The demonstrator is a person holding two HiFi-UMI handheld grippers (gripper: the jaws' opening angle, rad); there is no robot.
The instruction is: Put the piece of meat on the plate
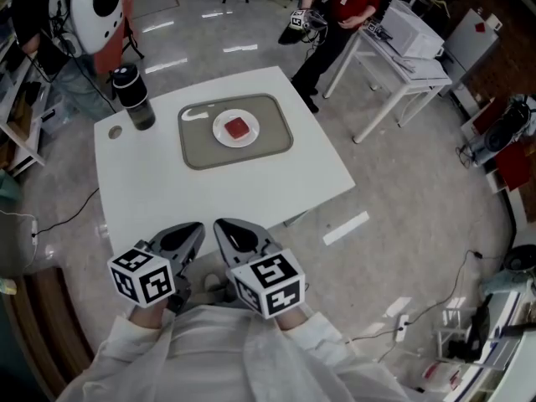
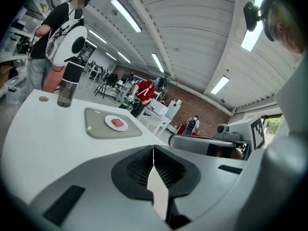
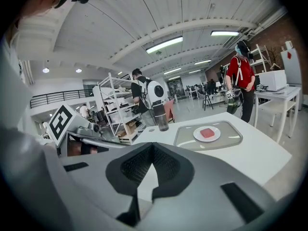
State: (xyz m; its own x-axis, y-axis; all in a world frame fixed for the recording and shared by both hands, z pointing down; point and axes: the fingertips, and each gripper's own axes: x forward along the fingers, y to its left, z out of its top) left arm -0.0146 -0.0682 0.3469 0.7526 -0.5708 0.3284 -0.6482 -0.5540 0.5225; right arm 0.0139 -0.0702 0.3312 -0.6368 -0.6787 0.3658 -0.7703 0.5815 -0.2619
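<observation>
**Meat on plate; both tongs clenched and empty at near desk edge**

- Piece of meat [image 1: 239,127]: red, square-cut, lies flat on the middle of the white plate [image 1: 223,132]. The plate sits on a grey tray [image 1: 197,145], centred on the far half of the white desk [image 1: 209,191]. Judged from this layout, the placing step looks complete.
- Left tongs [image 1: 186,234]: the left gripper view shows the jaw tips meeting in a closed line [image 2: 153,150], with nothing between them.
- Right tongs [image 1: 233,234]: jaws likewise pressed together at the tips [image 3: 151,147], nothing gripped.
- Position: both tongs are held side by side at 6 o'clock of the desk, close to the person's body and well apart from the tray. They point toward 12 o'clock, so plate and meat show in both gripper views. This reads as a rest posture, with no reach in progress.
- Dark bottle [image 1: 134,97]: upright at about 10 o'clock of the tray, near it but off it, clear of any path to the plate.
- Background: a person in red [image 1: 335,7] stands beyond the desk at about 1 o'clock, beside a second white table.
</observation>
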